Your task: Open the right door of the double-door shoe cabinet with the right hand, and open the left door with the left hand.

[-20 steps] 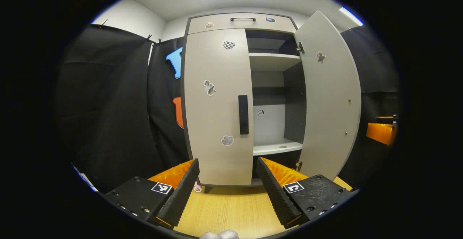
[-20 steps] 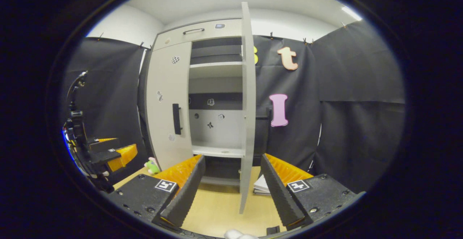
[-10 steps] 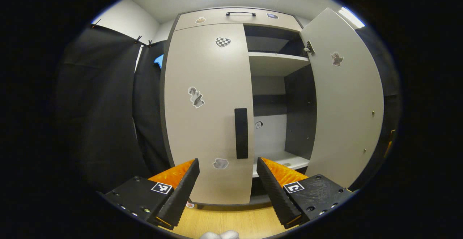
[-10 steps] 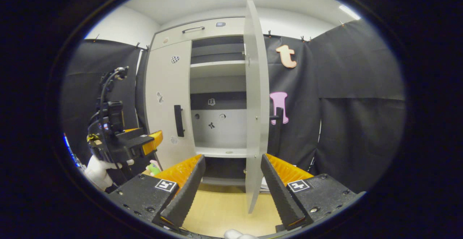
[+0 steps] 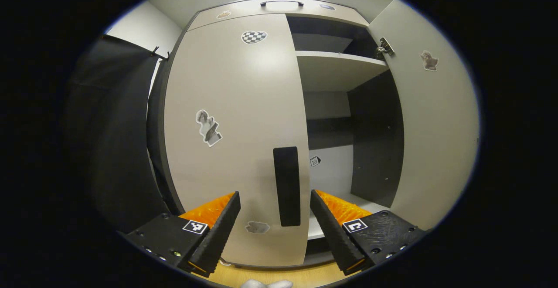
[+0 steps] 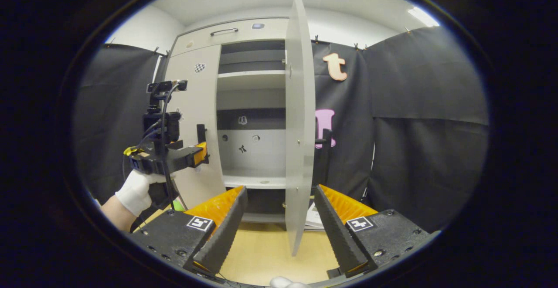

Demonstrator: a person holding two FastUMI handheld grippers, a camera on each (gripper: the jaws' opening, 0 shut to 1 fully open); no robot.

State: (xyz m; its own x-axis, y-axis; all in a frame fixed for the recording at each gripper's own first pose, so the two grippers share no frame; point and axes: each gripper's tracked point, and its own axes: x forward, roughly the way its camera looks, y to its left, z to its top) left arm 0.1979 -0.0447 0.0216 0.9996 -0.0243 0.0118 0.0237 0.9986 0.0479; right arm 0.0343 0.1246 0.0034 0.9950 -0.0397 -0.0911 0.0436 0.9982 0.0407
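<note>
We hold the left gripper (image 5: 274,218) with its two fingers spread wide and with nothing between them yet. They stand on both sides of the black vertical bar handle (image 5: 287,186) of the closed left door, a flat beige panel with small stickers (image 5: 235,118), so that the handle can come in the gap when we go forward. We think the next step is to close on this handle and pull.

The beige double-door shoe cabinet (image 6: 226,31) already has its right door, the same beige panel (image 6: 300,122), swung out, and we see it edge-on. For this reason the right gripper (image 6: 279,222) stays back from the cabinet, spread apart and holding nothing, and the door edge shows between its fingers. In the right gripper view, the left gripper (image 6: 198,153) is just beside the left door handle, held by a hand in a white glove (image 6: 135,190).
</note>
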